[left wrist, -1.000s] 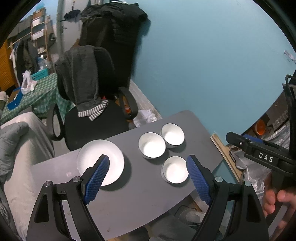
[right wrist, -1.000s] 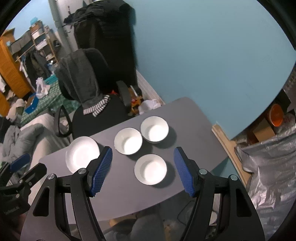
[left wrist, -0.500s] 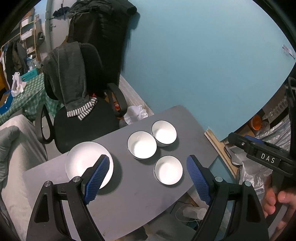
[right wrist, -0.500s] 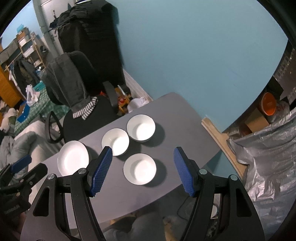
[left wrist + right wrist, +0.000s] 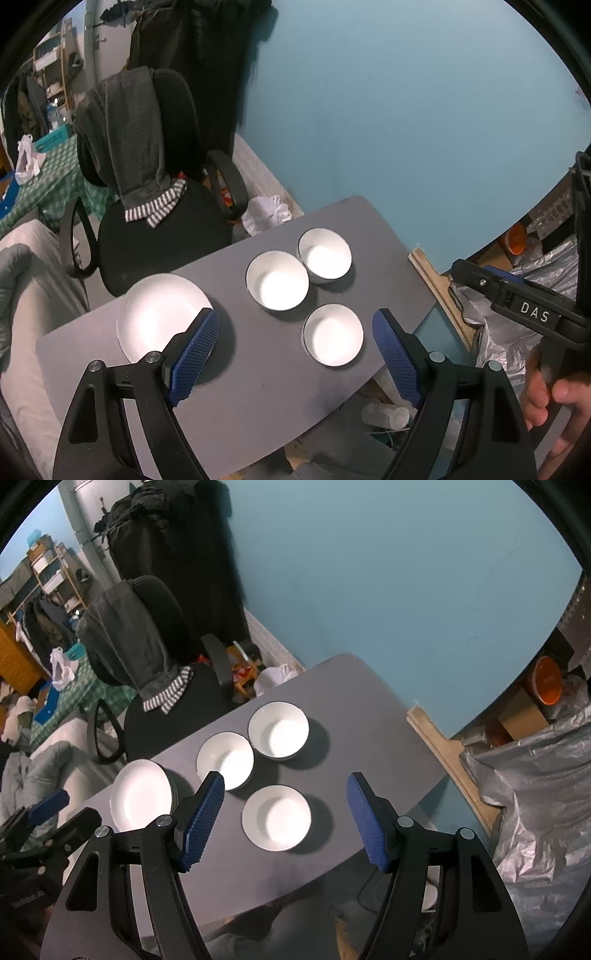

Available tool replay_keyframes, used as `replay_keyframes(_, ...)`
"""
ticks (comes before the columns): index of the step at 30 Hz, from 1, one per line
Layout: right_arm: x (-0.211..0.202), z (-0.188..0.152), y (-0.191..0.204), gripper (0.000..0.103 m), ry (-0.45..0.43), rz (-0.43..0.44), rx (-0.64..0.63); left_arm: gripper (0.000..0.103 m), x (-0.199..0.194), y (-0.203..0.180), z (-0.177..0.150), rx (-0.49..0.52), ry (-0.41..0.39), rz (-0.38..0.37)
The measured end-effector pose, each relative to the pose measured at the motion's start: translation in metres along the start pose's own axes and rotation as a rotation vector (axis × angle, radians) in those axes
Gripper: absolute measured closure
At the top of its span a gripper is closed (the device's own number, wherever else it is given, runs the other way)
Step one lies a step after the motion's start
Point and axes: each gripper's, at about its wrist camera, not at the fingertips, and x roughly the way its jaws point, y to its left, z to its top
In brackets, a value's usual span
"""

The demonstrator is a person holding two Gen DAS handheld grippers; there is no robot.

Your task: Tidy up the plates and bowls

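A grey table [image 5: 280, 398] [image 5: 369, 716] holds a white plate [image 5: 159, 314] [image 5: 140, 801] at the left and three white bowls: a near one [image 5: 334, 334] [image 5: 277, 818], a middle one [image 5: 277, 280] [image 5: 225, 758] and a far one [image 5: 325, 256] [image 5: 279, 729]. My left gripper [image 5: 295, 350] is open and empty, high above the table. My right gripper [image 5: 284, 818] is open and empty, high above the near bowl. The right tool's body [image 5: 524, 306] shows at the left view's right edge.
A black office chair [image 5: 159, 206] [image 5: 155, 657] draped with grey clothing stands behind the table. A teal wall [image 5: 406, 110] is at the far right. Silver plastic sheeting [image 5: 535, 794] and an orange bowl [image 5: 548, 681] lie on the floor right of the table.
Both grippers have shifted a little over the table; the dishes now sit slightly further left and lower in view. Both stay open. Nothing on the table has moved.
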Motion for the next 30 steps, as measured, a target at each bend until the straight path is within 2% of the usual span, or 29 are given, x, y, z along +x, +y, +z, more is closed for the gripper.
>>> replay_keyframes(7,0.012,0.0,-0.003,0.035,0.023,0.016,0.002,0.017,0.009,-0.003,0.0,0.025,-0.001,0.013)
replay_keyframes(14,0.032,0.003,-0.004,0.035,0.051,0.042,-0.024,0.017,0.034,-0.006,-0.001,0.007,0.028,0.028)
replay_keyframes(20,0.071,-0.002,-0.017,0.035,0.129,0.075,-0.026,0.017,0.069,-0.005,-0.006,-0.026,0.076,0.03)
replay_keyframes(30,0.146,-0.01,-0.039,0.035,0.242,0.098,-0.138,0.017,0.137,-0.013,-0.021,-0.042,0.16,0.044)
